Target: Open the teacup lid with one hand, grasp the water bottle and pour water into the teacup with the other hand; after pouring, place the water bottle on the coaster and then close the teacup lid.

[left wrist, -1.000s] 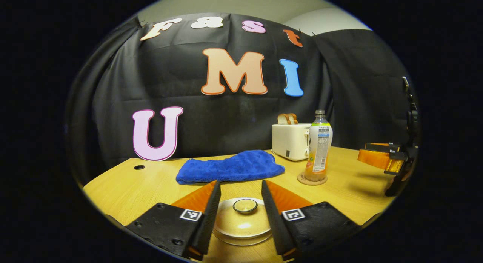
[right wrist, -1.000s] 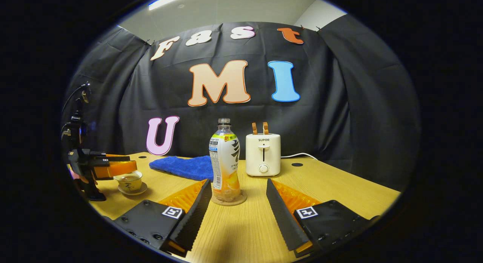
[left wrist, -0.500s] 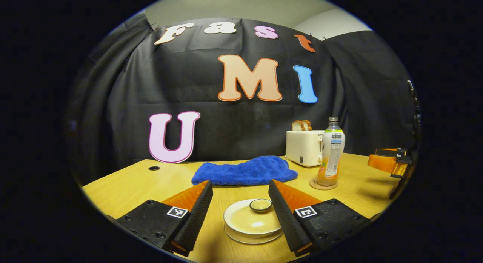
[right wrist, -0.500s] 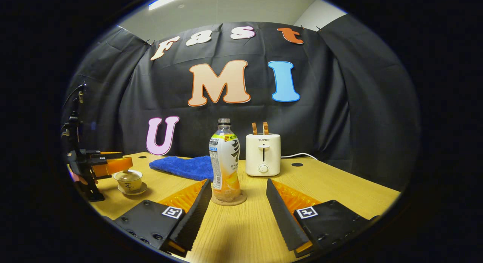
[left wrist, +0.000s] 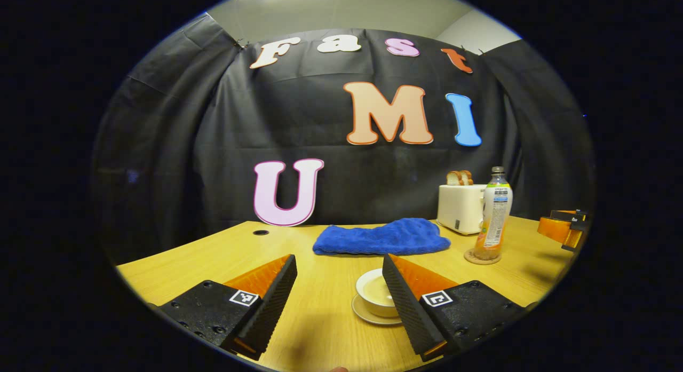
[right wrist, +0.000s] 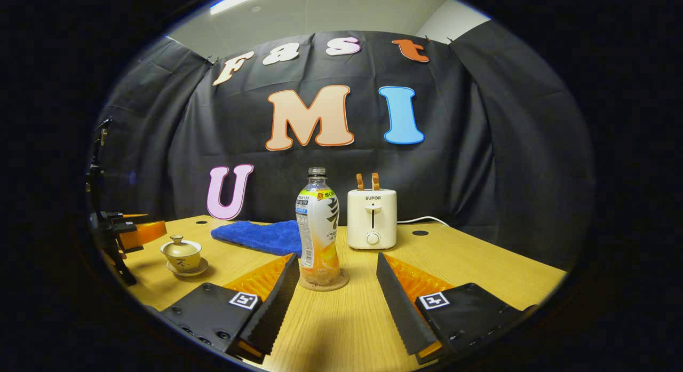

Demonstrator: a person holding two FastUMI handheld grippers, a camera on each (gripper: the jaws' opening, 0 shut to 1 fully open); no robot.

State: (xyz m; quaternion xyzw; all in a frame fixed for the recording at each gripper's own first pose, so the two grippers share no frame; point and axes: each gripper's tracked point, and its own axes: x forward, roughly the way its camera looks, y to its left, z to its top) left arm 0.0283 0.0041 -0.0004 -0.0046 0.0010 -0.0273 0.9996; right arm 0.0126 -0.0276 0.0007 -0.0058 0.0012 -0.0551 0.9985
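Note:
The teacup stands on its saucer with the knobbed lid on it, at the table's left. My left gripper is open and empty. The teacup lies just ahead of it, partly behind its right finger. From the right gripper view, the left gripper hangs to the left of the cup, apart from it. The water bottle stands upright on the round coaster. My right gripper is open, with its fingers on either side of the bottle's base and short of it.
A blue cloth lies at the back of the wooden table. A white toaster with bread slices stands right of the bottle, its cord trailing right. The right gripper shows at the far right of the left gripper view.
My left gripper has drawn back and swung left from over the teacup, which now sits off to the right of its gap. The right gripper and bottle have not moved.

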